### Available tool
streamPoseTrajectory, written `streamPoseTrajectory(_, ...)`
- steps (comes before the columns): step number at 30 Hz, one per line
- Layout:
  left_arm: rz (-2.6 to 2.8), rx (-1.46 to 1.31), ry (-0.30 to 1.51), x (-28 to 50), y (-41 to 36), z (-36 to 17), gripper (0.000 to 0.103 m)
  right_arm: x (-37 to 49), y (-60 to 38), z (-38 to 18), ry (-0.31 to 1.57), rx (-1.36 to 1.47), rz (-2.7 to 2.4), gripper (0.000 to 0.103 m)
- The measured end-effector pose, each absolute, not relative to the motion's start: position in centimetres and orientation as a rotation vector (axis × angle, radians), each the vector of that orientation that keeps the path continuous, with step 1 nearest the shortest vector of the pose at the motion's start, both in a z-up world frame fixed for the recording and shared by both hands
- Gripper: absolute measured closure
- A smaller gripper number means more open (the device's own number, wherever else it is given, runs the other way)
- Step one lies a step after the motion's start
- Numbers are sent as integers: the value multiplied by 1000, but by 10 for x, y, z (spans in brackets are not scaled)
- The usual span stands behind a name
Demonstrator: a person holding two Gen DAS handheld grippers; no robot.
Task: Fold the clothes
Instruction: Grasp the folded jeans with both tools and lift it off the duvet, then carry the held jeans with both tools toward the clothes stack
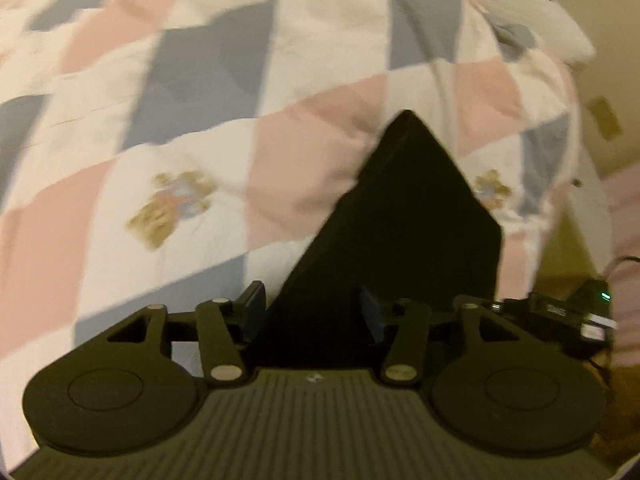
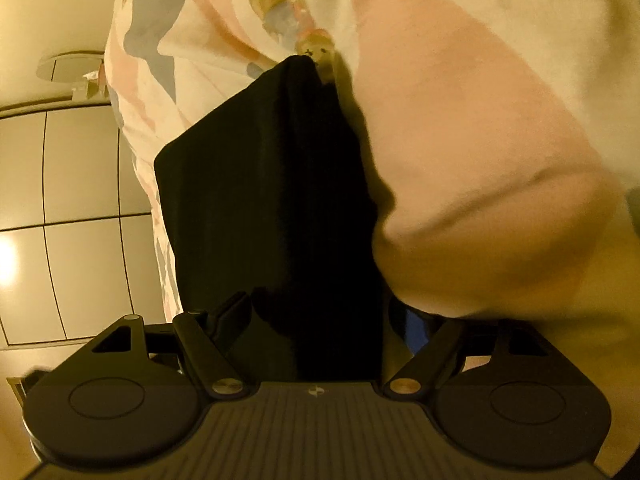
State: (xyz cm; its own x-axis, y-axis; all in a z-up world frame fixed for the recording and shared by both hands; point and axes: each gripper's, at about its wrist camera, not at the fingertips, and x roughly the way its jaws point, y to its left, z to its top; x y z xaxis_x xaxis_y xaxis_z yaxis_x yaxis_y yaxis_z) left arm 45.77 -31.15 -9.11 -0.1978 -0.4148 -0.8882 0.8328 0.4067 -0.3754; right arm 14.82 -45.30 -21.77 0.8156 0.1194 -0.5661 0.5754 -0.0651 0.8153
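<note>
One black cloth (image 1: 404, 232) is seen in the left wrist view. It is held between the two fingers of the left gripper (image 1: 312, 312). The fingers are closed on the near edge of the cloth, one on its left side and one on its right. From there the cloth is stretched away to a far point. It is lifted above a quilt (image 1: 200, 120) on the bed. The quilt is made of pink, white and blue-grey squares, and two small bear pictures (image 1: 172, 208) are counted on it, one to the left of the cloth and one to its right.

In the right wrist view the same black cloth (image 2: 272, 208) is held between the two fingers of the right gripper (image 2: 316, 328). The fingers are closed on its near end. The left finger (image 2: 228, 320) is seen clearly, but the right finger is partly hidden by the quilt (image 2: 480, 160), which is pressed against the right side of the cloth. One bear picture (image 2: 296, 20) is seen at the far tip of the cloth. A tiled floor (image 2: 72, 184) is seen at the left.
</note>
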Motion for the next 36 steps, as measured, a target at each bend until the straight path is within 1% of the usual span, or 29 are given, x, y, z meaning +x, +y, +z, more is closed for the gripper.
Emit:
streamPoseTrajectory(5, -1319, 407, 1480, 472, -334, -130, 53, 152, -455, -221, 569, 1624, -413, 22)
streamPoseTrajectory(10, -1385, 303, 1623, 490, -342, -164, 40, 150, -455, -220, 573, 1637, -414, 22)
streamPoseTrajectory(11, -1395, 291, 1643, 491, -343, -168, 38, 151, -456, -220, 570, 1636, -410, 25)
streamPoseTrajectory(12, -1404, 279, 1662, 492, -344, -173, 38, 153, -458, -219, 562, 1633, -396, 35)
streamPoseTrajectory(16, -1440, 231, 1736, 496, -350, -190, 39, 162, -461, -219, 573, 1605, -364, 38)
streamPoseTrajectory(19, -1442, 237, 1710, 482, -354, -192, 39, 160, -460, -227, 556, 1624, -373, 40)
streamPoseTrajectory(20, -1442, 252, 1675, 476, -352, -187, 39, 160, -459, -227, 556, 1622, -376, 40)
streamPoseTrajectory(22, -1432, 250, 1628, 468, -346, -179, 42, 162, -458, -225, 562, 1613, -382, 42)
streamPoseTrajectory(24, -1414, 223, 1597, 463, -337, -170, 52, 163, -458, -219, 576, 1599, -384, 50)
streamPoseTrajectory(26, -1391, 191, 1558, 456, -325, -156, 57, 161, -458, -210, 589, 1587, -381, 54)
streamPoseTrajectory(30, -1320, 114, 1493, 438, -294, -124, 60, 160, -458, -183, 612, 1543, -333, 58)
streamPoseTrajectory(33, -1242, -6, 1448, 422, -257, -93, 60, 158, -461, -154, 626, 1501, -269, 58)
streamPoseTrajectory(36, -1136, -116, 1381, 402, -214, -55, 60, 161, -461, -120, 682, 1442, -167, 59)
